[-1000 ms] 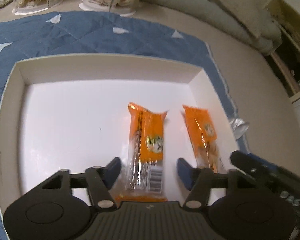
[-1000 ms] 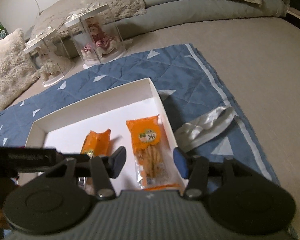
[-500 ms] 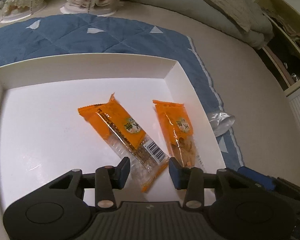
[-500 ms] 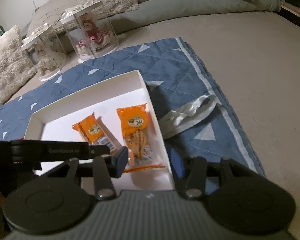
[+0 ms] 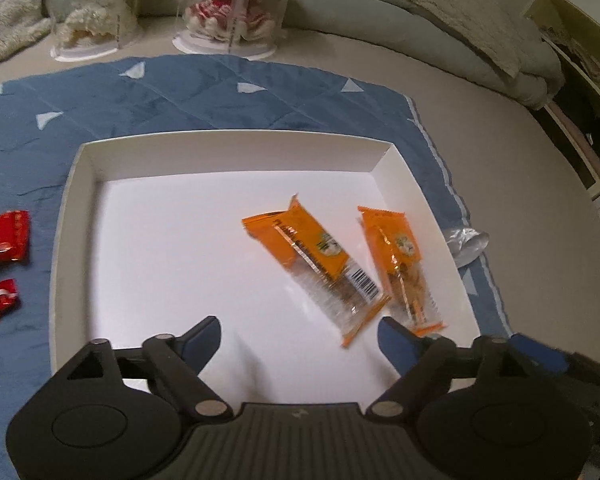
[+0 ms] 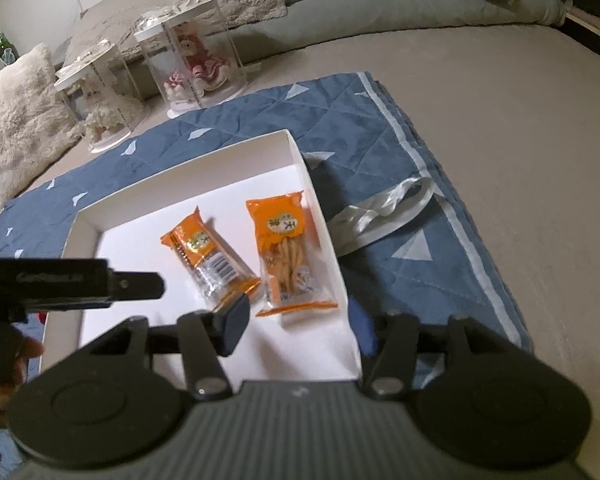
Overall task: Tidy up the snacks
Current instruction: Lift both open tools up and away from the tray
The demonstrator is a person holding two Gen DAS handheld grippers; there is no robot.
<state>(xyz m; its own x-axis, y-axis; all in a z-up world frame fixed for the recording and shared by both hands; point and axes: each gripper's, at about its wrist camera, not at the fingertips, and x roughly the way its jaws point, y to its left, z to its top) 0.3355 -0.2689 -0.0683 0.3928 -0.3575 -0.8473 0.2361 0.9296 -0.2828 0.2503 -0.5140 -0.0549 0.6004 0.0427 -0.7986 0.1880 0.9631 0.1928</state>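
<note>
We see our right gripper [image 6: 298,322] low over a white tray [image 6: 188,188], its jaws just widened and nothing between them. Two orange snack packets lie in the tray: the barcoded packet [image 6: 210,262] at ten o'clock from the fingertips, the twisted-stick packet [image 6: 288,256] at twelve. Our left gripper [image 6: 136,286] pokes in at nine o'clock.

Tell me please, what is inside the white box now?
Inside the white box lie two orange snack packets: one tilted, with a barcode, and one beside the right wall. The box's near edge is covered by the hand-held gripper, so that part cannot be seen.
</note>
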